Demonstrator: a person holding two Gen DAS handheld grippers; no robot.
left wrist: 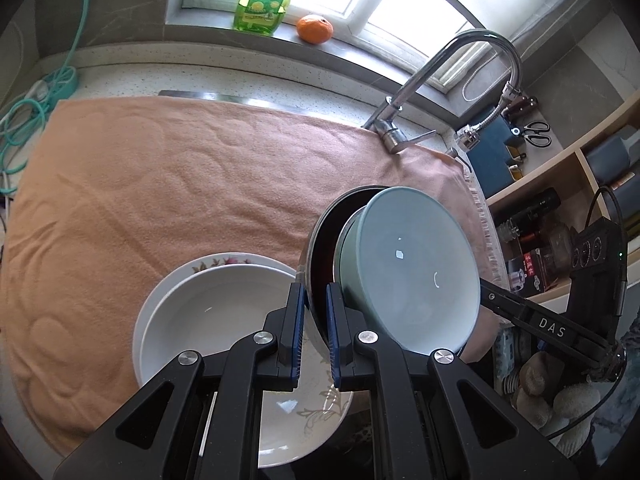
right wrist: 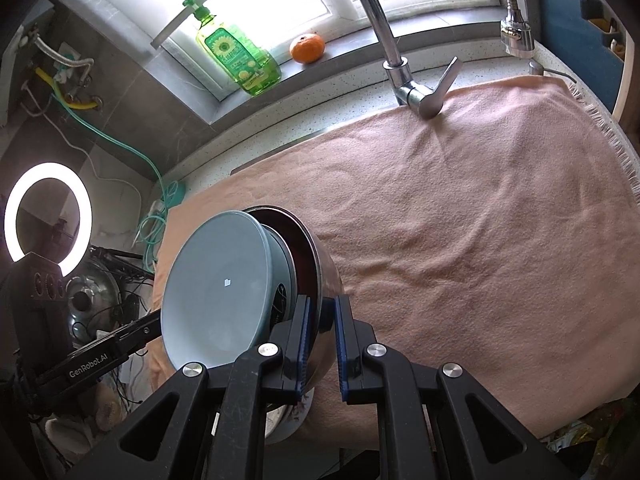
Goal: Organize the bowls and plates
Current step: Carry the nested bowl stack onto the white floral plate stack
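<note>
My left gripper is shut on the rim of a steel bowl held on edge, with a blue-grey bowl nested in it. My right gripper is shut on the same steel bowl's rim from the other side; the blue-grey bowl faces left there. Both hold the pair above the towel. Below the left gripper a white bowl sits on a floral plate; a bit of the plate shows under my right fingers.
A peach towel covers the counter. A faucet stands at the back. A green soap bottle and an orange sit on the windowsill. Shelves with bottles are at right; a ring light at left.
</note>
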